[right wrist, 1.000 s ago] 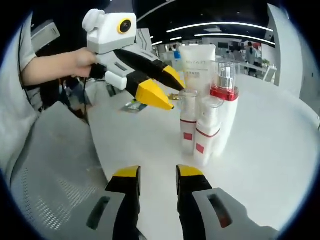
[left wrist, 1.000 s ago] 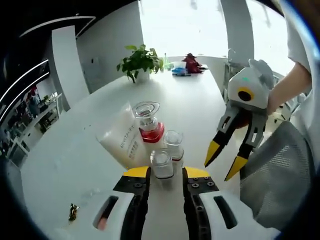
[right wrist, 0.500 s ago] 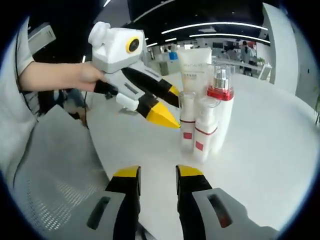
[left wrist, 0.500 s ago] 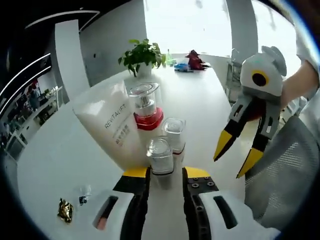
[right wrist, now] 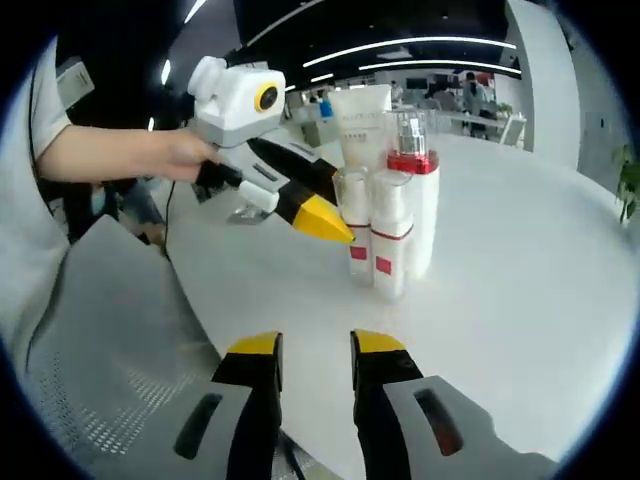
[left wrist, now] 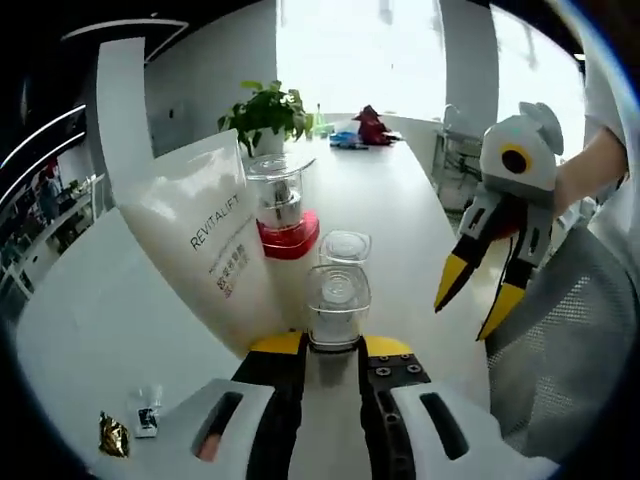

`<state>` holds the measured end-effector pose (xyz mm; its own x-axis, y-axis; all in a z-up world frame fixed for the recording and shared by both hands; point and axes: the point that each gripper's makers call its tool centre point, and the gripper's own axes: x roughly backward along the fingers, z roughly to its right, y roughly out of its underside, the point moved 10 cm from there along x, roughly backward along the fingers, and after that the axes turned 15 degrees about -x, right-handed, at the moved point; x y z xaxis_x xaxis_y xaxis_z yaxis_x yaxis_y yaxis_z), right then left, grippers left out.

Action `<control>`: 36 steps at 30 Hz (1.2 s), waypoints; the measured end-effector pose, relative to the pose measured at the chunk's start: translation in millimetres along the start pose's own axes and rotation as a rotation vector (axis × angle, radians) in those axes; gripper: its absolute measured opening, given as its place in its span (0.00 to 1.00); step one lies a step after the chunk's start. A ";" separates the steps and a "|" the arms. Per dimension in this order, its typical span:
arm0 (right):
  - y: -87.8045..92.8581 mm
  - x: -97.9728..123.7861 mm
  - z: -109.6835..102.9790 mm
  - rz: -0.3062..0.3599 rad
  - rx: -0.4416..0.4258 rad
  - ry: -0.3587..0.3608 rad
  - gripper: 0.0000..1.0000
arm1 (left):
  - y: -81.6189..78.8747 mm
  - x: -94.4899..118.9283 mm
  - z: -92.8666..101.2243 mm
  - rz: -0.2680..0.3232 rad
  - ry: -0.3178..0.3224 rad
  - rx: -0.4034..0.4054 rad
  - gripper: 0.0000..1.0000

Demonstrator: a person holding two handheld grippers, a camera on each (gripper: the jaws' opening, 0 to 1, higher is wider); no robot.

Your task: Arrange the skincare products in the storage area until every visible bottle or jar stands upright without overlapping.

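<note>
- The skincare products stand in a tight cluster on the white table [left wrist: 110, 300]: a white tube [left wrist: 205, 235], a pump bottle [left wrist: 283, 205] with a red collar, and two small clear-capped bottles, the near one [left wrist: 338, 300] and the far one [left wrist: 345, 250]. All look upright, and they touch or nearly touch.
- In the left gripper view, at lower centre, the left tongs [left wrist: 330, 350] straddle the near small bottle, one jaw on either side; we cannot tell whether they press on it yet.
- In the right gripper view, at the bottom, the right tongs [right wrist: 313, 348] hang slightly parted and empty, well apart from the cluster at upper centre.
- We judge the small bottles light, rigid and smooth, so likely slippery; we would grip the body low, below the cap, to avoid tipping it.
- The tube looks soft and top-heavy, so any nudge could topple it onto its neighbours.
- The table edge runs close below the cluster, with a mesh chair [right wrist: 110, 330] beyond it. Bare table opens toward the plant [left wrist: 262, 112] at upper centre and to the right in the right gripper view.
</note>
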<state>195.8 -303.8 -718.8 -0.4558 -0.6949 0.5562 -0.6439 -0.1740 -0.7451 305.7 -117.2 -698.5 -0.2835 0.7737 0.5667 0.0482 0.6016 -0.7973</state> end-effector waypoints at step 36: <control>-16.1 -6.9 -16.7 0.019 0.018 0.008 0.38 | -0.6 32.4 0.2 0.034 -0.059 0.052 0.36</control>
<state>199.1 -284.5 -704.5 -0.4728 -0.6925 0.5449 -0.6238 -0.1737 -0.7620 296.3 -92.5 -679.7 -0.3383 0.7796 0.5270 0.0091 0.5627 -0.8266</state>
